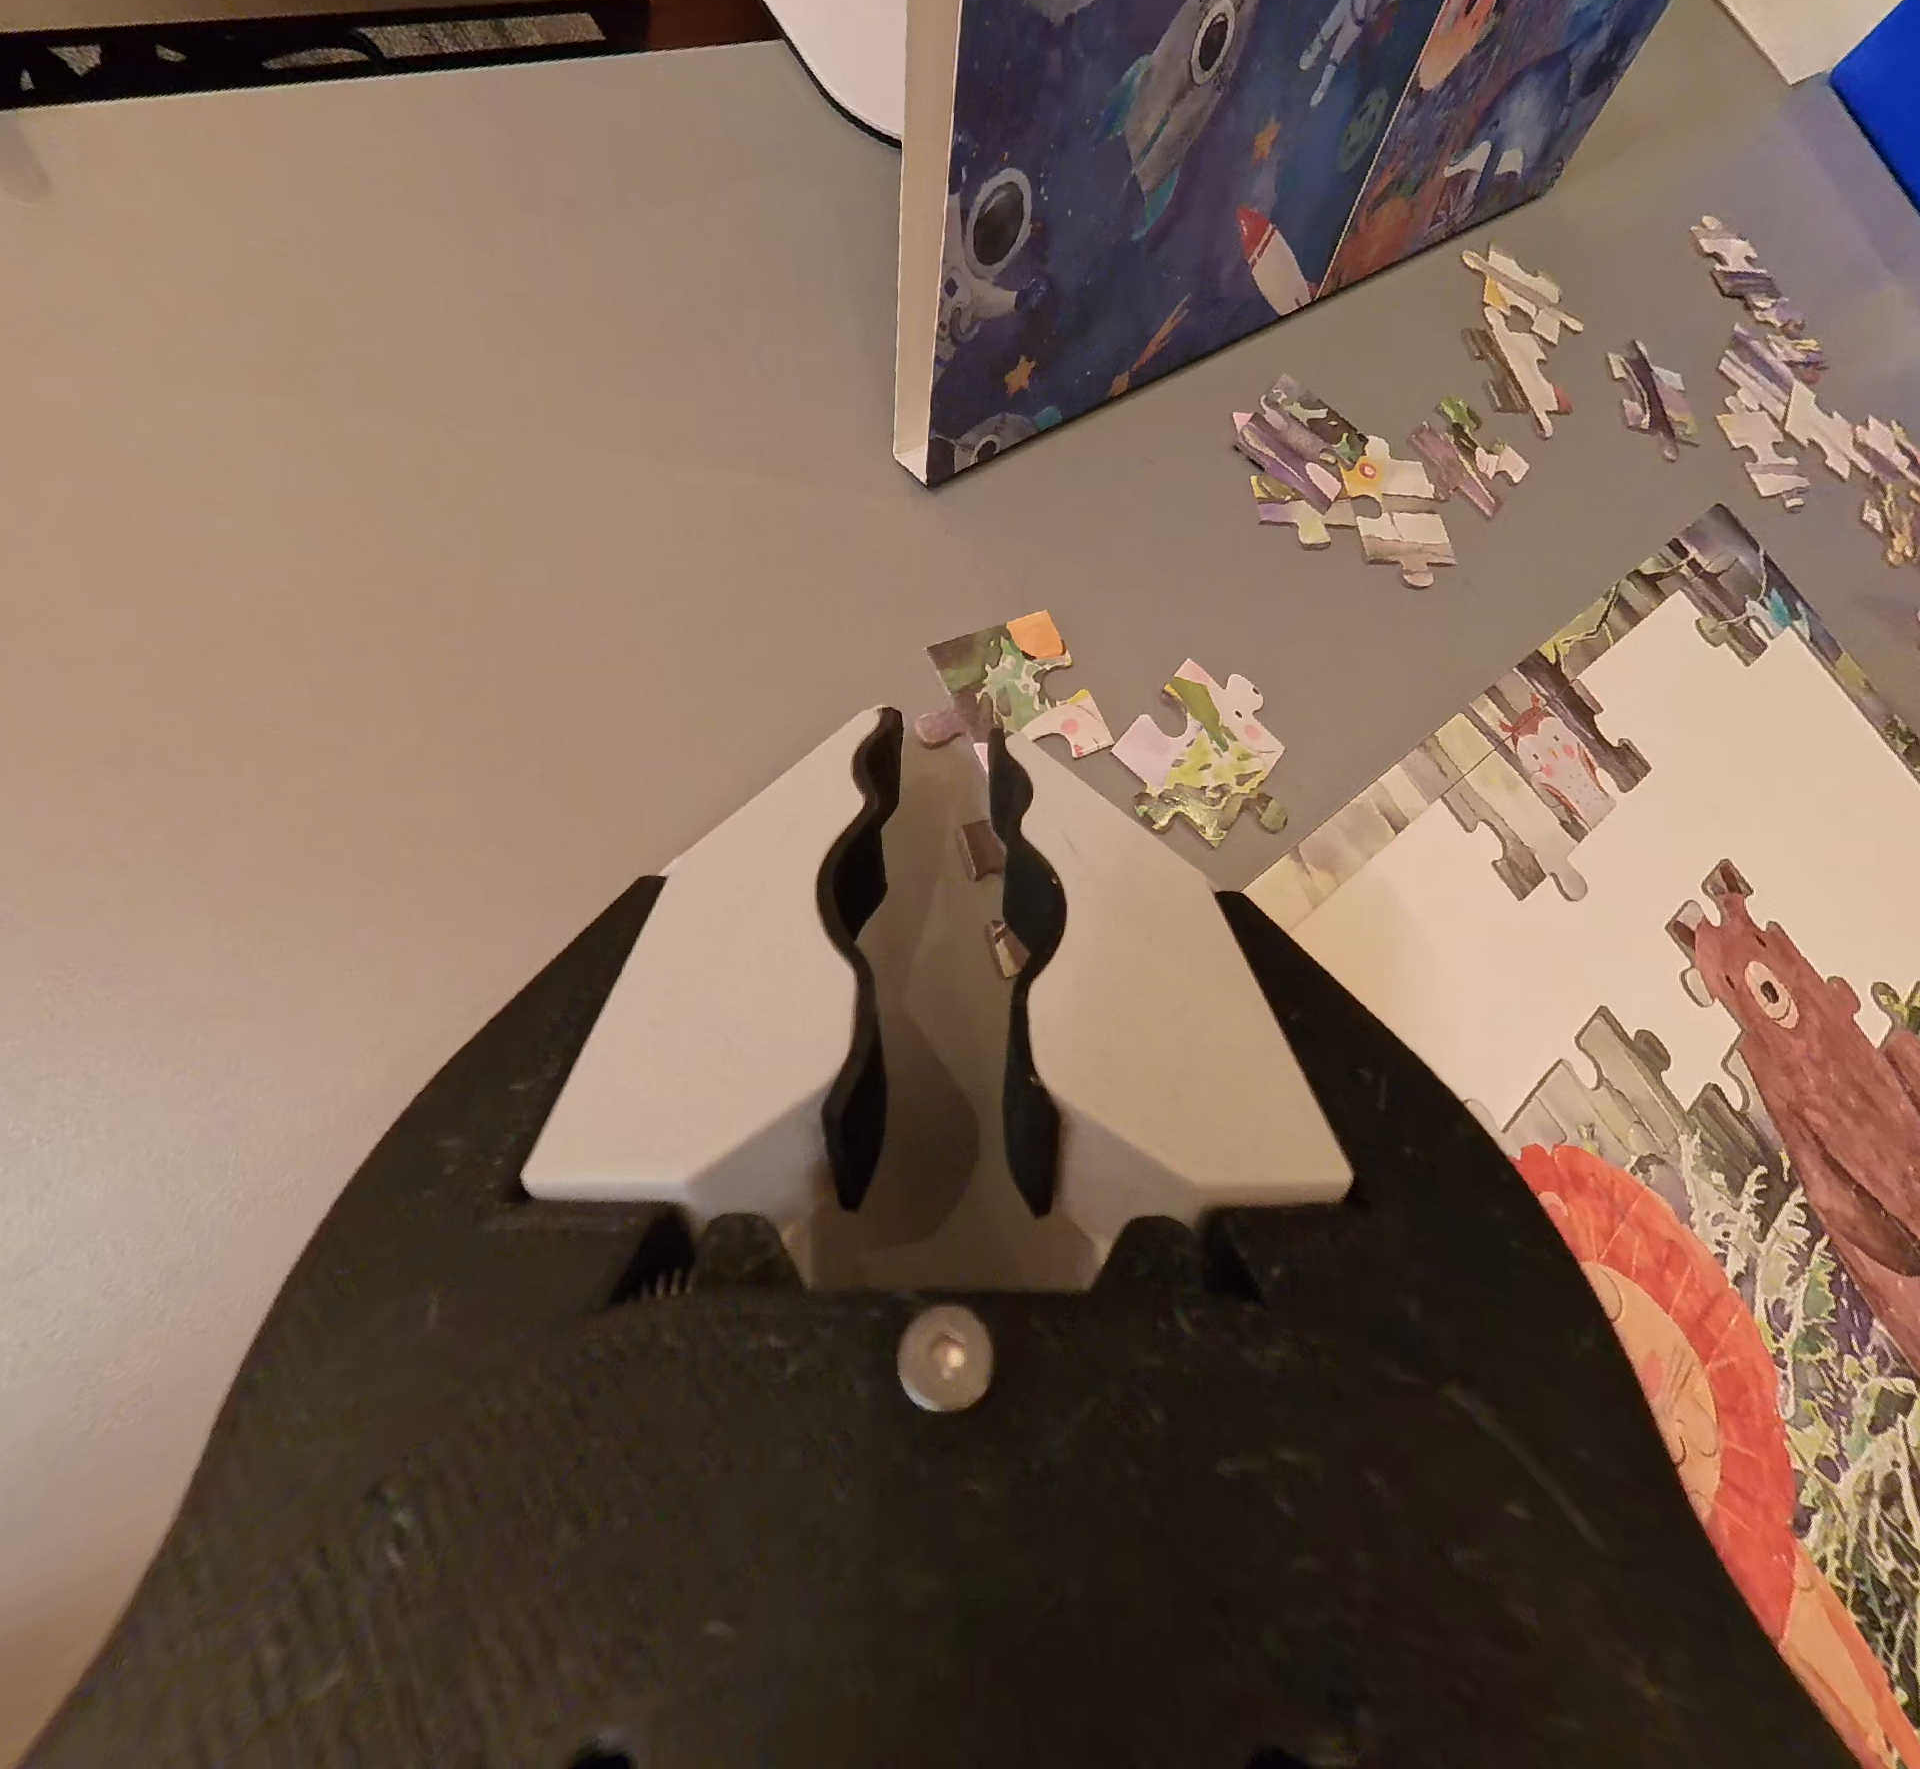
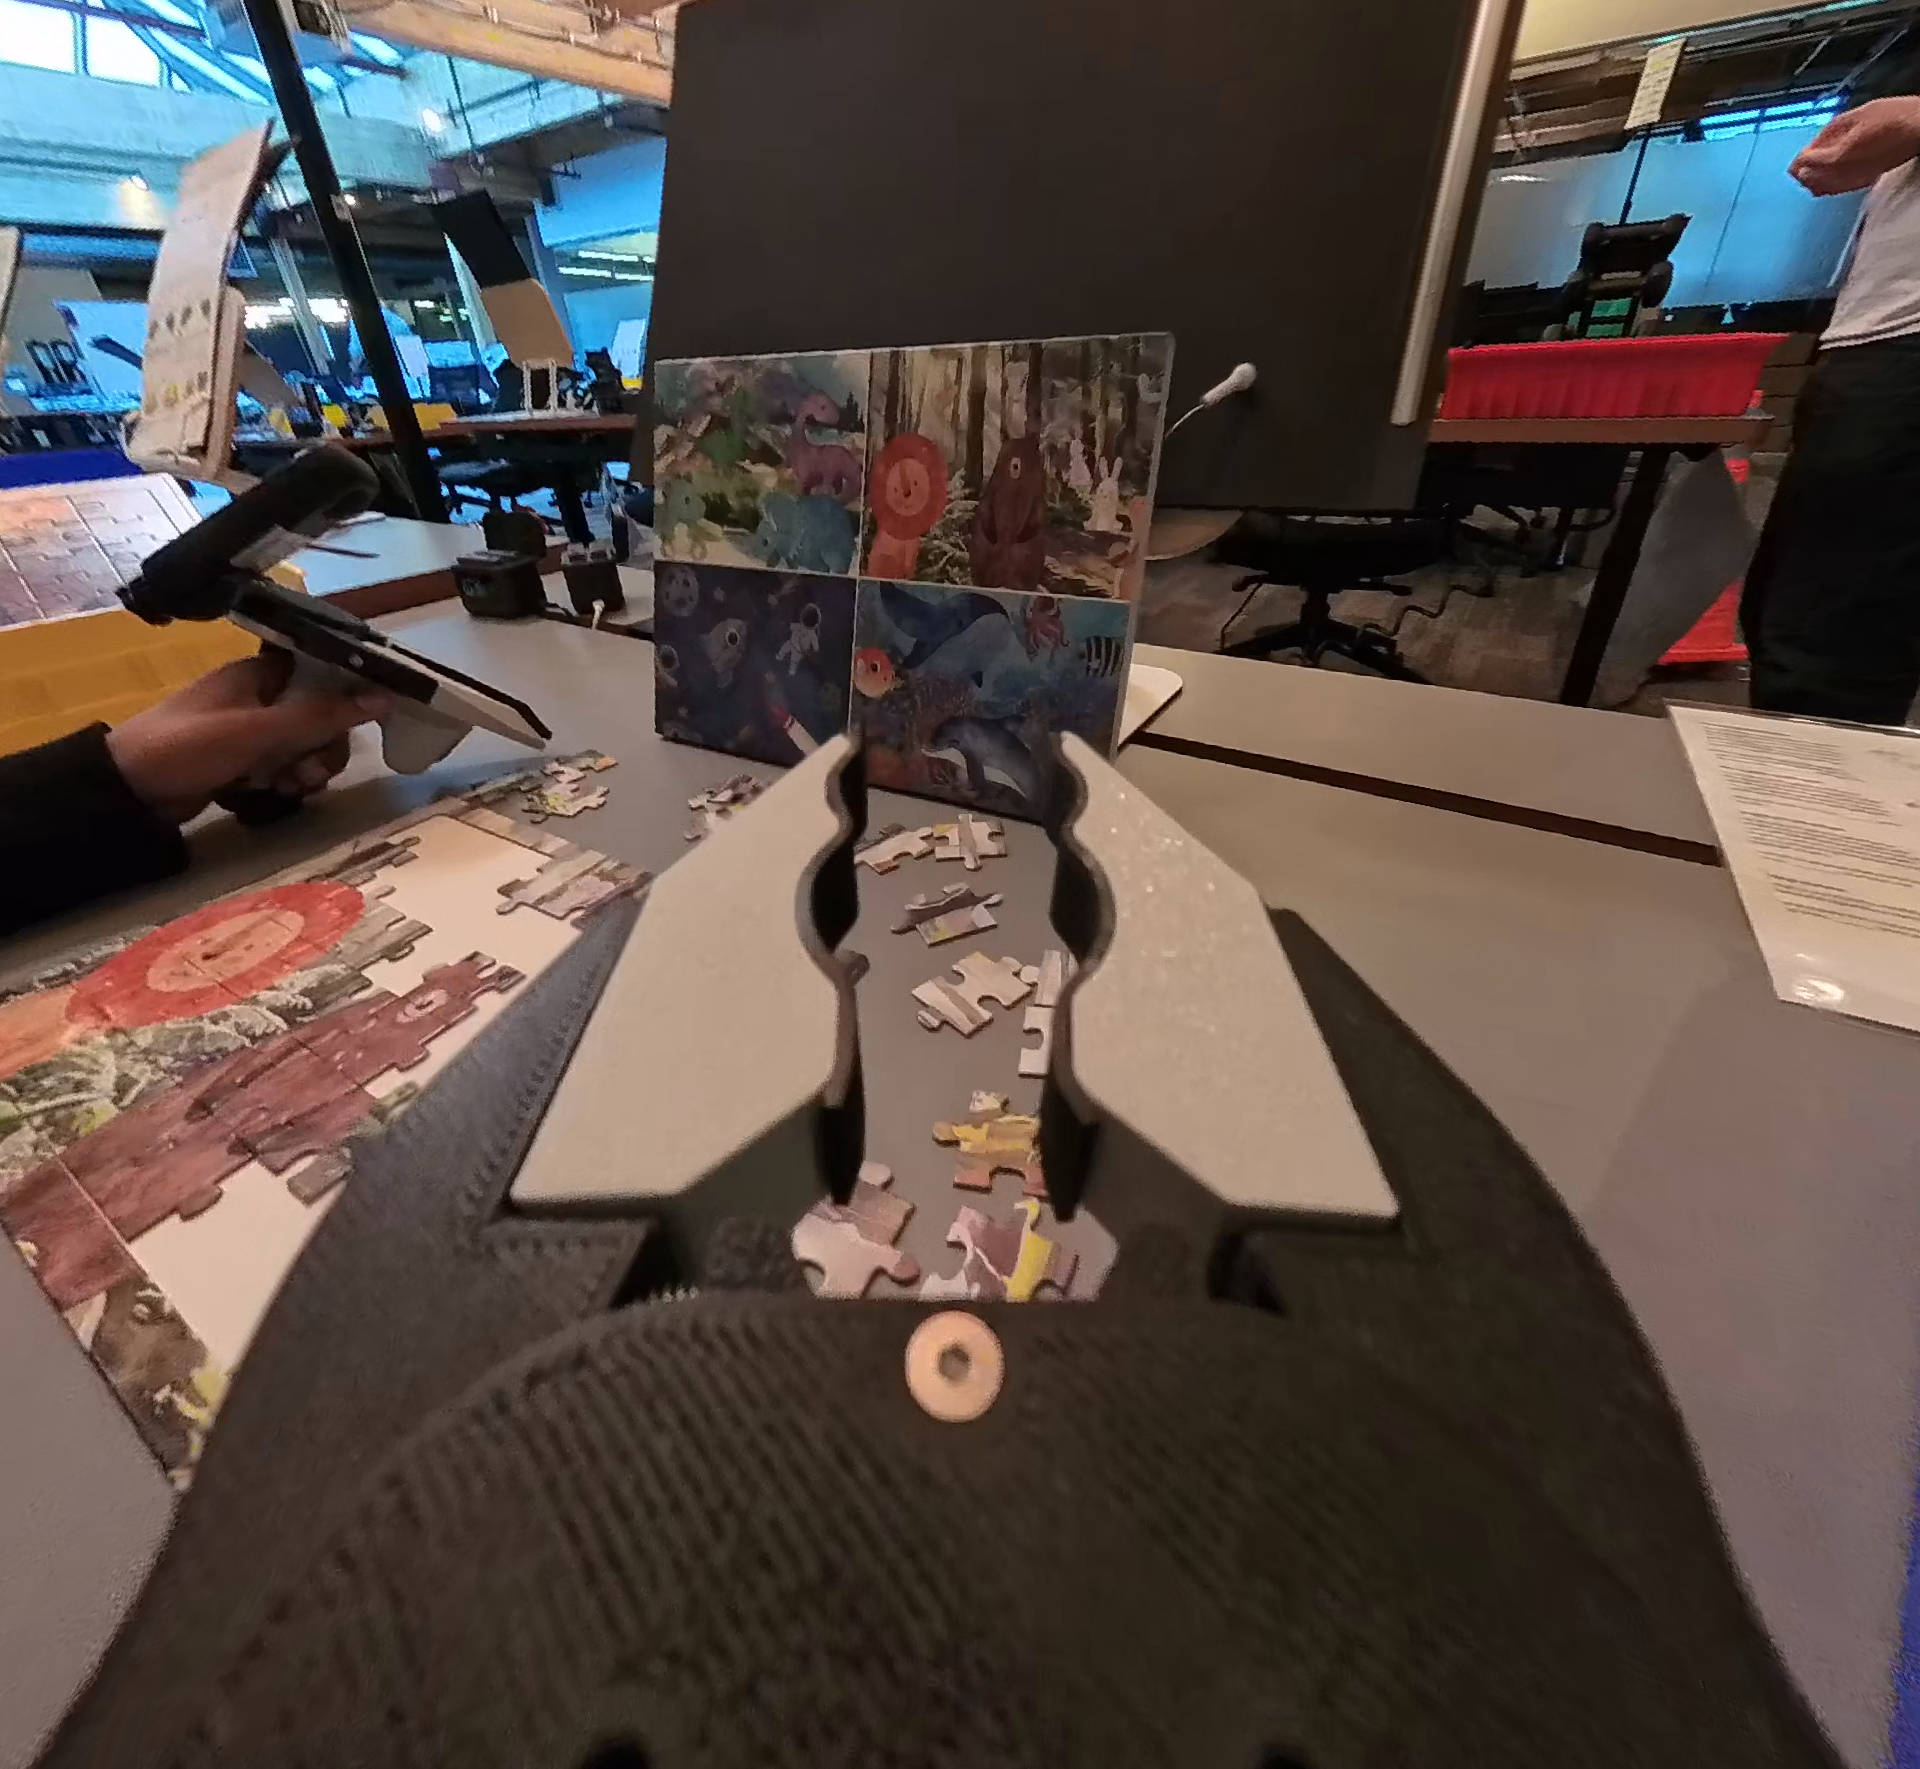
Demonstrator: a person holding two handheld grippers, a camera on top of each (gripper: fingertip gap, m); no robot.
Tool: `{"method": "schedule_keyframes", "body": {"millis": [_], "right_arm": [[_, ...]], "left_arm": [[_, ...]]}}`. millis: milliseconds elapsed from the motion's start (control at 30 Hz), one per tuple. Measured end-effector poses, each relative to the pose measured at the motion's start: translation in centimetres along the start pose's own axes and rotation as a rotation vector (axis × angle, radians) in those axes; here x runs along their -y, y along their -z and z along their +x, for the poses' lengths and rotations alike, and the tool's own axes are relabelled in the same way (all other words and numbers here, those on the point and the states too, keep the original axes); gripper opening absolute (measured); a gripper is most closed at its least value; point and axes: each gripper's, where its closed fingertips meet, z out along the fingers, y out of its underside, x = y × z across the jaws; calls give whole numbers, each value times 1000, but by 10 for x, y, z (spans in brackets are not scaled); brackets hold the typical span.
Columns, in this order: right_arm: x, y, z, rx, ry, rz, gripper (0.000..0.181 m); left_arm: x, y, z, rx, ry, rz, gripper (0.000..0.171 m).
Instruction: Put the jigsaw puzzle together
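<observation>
The jigsaw puzzle (image 2: 239, 1013) is lying at the left of the right wrist frame, partly built — lion and bear joined, parts of the border in, white gaps showing between. Loose pieces (image 2: 961, 987) are scattering across the grey table (image 2: 1455, 1044) at centre, waiting to go in. I am holding my left gripper (image 1: 940, 732) slightly parted and empty over a small loose cluster (image 1: 1003, 691) — my right gripper (image 2: 961, 763) is gaping wider, gripping nothing.

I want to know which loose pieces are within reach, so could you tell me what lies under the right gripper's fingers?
Under the open right gripper, loose puzzle pieces lie on the grey table. Its fingers and black body cover whatever lies directly beneath them.
</observation>
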Motion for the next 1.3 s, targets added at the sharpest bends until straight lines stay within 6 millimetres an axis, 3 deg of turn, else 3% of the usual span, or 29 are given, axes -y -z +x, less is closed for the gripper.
{"method": "schedule_keyframes", "body": {"millis": [267, 533, 700, 833, 967, 1033, 1133, 1300], "right_arm": [[0, -1, -2, 0, -1, 2, 32], [29, 24, 27, -173, 0, 170, 55], [36, 29, 27, -199, 73, 187, 58], [36, 32, 33, -242, 139, 168, 73], [33, 35, 37, -242, 153, 145, 76], [31, 36, 37, -223, 152, 137, 67], [23, 33, 29, -154, 155, 86, 16], [15, 27, 23, -130, 171, 40, 2]], "left_arm": [[0, 0, 0, -3, 1, 1, 15], [1, 1, 0, -9, 10, 6, 15], [1, 1, 0, -8, 9, 7, 15], [1, 1, 0, -12, 13, 9, 15], [1, 1, 0, -16, 16, 9, 15], [1, 1, 0, -16, 15, 8, 15], [1, 1, 0, -17, 16, 7, 15], [1, 1, 0, -16, 14, 5, 16]]}}
